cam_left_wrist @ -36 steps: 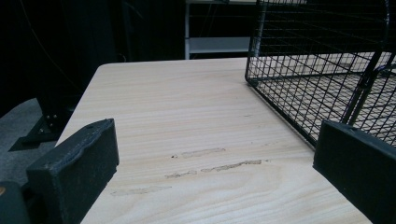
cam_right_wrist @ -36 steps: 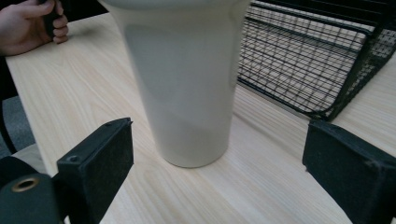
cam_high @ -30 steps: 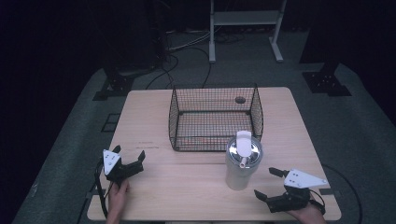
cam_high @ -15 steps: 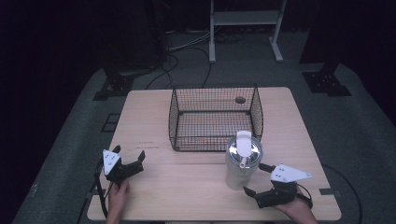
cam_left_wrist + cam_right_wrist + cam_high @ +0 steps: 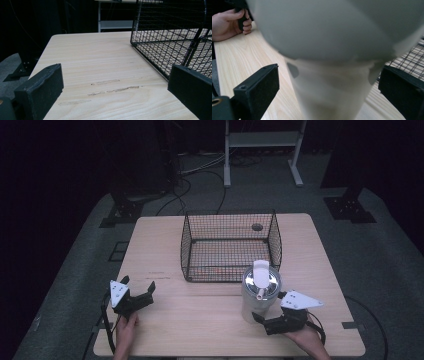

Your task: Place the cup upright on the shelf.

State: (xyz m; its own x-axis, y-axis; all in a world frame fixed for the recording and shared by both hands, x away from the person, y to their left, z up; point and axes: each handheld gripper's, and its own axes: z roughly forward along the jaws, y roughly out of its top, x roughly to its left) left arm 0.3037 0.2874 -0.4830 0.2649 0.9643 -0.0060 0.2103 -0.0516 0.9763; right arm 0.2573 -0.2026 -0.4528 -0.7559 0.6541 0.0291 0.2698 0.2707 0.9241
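Note:
A tall pale tumbler with a white lid and spout stands on the wooden table, just in front of the black wire basket. My right gripper is open at the tumbler's lower right side. In the right gripper view the tumbler looms blurred and very close, with the right gripper holding one jaw on either side of its base, not closed on it. My left gripper rests open at the table's front left, holding nothing. The left gripper faces bare wood.
The basket looks empty, its near corner close on the right in the left gripper view. A dark round hole marks the table behind it. The person's other hand grips the far gripper. Dark floor, cables and stand legs surround the table.
My right gripper has moved left along the front edge toward the tumbler, so its jaws now flank the base. The left gripper, tumbler and basket have stayed put.

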